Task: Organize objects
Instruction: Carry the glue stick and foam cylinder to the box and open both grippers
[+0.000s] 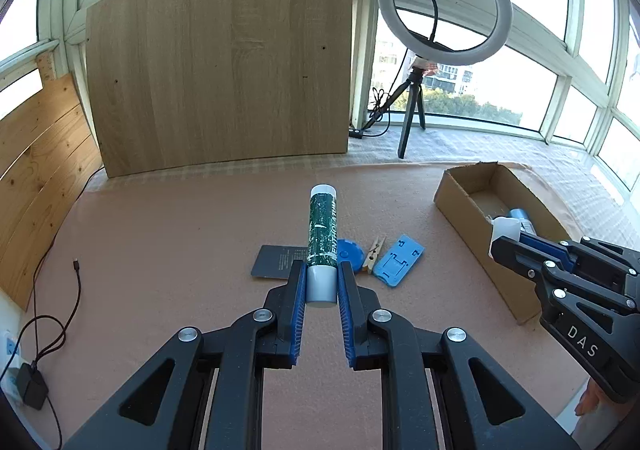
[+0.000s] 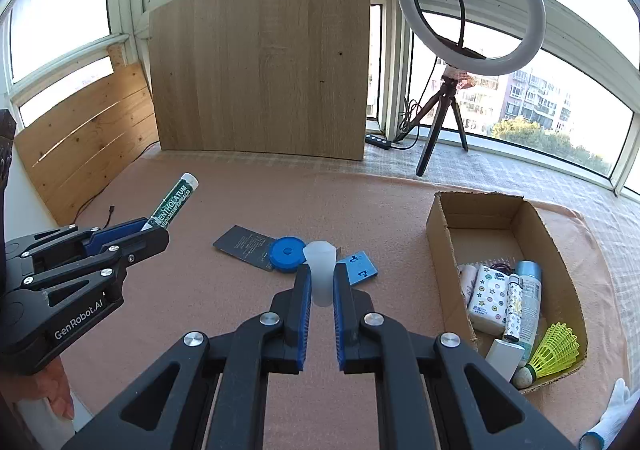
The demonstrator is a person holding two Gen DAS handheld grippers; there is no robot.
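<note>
Left wrist view is showing the left tongs (image 1: 322,282) clamping a green lip-balm tube (image 1: 322,226) above the counter (image 1: 160,250); the right tongs (image 2: 322,286) are pinching a translucent cap (image 2: 320,266), left of the cardboard box (image 2: 440,234).

A green lip-balm tube (image 1: 323,238) with white ends and the lettering MENTHOLATUM along its side is held off the pink mat, its lower white end clamped, its far end pointing toward 12 o'clock in the left wrist view. A small translucent white cap (image 2: 320,270), wider at its far end, is likewise held above the mat. On the mat lie a dark card (image 2: 244,246), a round blue disc (image 2: 286,253) overlapping the card's 3 o'clock edge, a wooden clothespin (image 1: 374,250) and a blue plastic stand (image 1: 398,260), while the open cardboard box (image 2: 440,234) at 3 o'clock holds a tissue pack, patterned tubes, a spray can and a yellow shuttlecock (image 2: 554,350).
</note>
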